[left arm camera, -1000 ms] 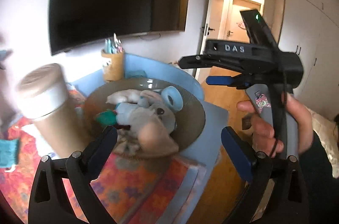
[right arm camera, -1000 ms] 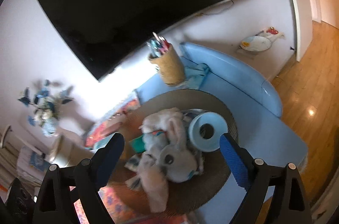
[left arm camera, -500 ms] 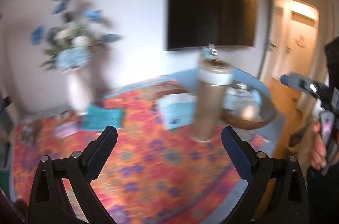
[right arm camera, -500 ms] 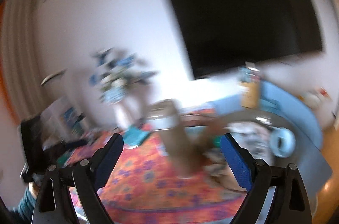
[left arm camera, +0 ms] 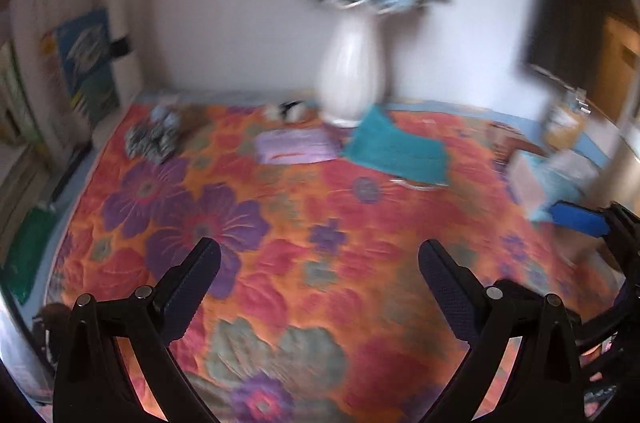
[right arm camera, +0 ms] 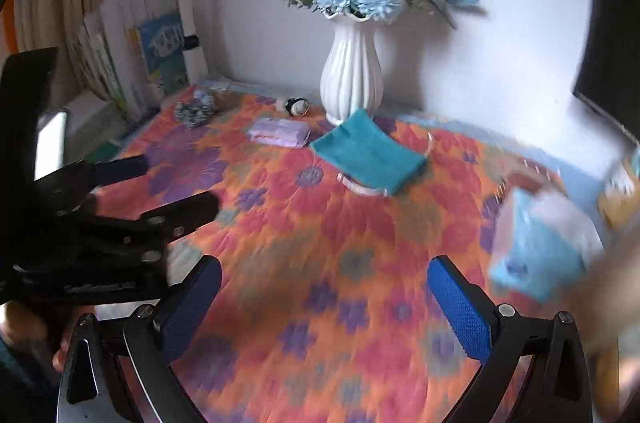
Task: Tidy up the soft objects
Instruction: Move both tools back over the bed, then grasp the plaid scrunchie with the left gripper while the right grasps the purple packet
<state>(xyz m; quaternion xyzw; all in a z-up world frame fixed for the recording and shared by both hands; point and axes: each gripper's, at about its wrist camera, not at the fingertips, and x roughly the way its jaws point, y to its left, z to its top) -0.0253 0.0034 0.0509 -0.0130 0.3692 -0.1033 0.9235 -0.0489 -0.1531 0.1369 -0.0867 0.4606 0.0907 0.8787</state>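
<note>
You're on the approach with both tongs (left arm camera: 319, 265) (right arm camera: 324, 287) gaping empty, the right having just widened; next, reach ahead for the teal cloth (right arm camera: 366, 151) beyond them.

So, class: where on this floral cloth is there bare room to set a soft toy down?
The wide near stretch of the floral cloth, in front of the teal cloth and lilac pack, is bare. The far edge by the white vase is crowded.

Blue box (right arm camera: 540, 247) at right, motion-blurred
</note>
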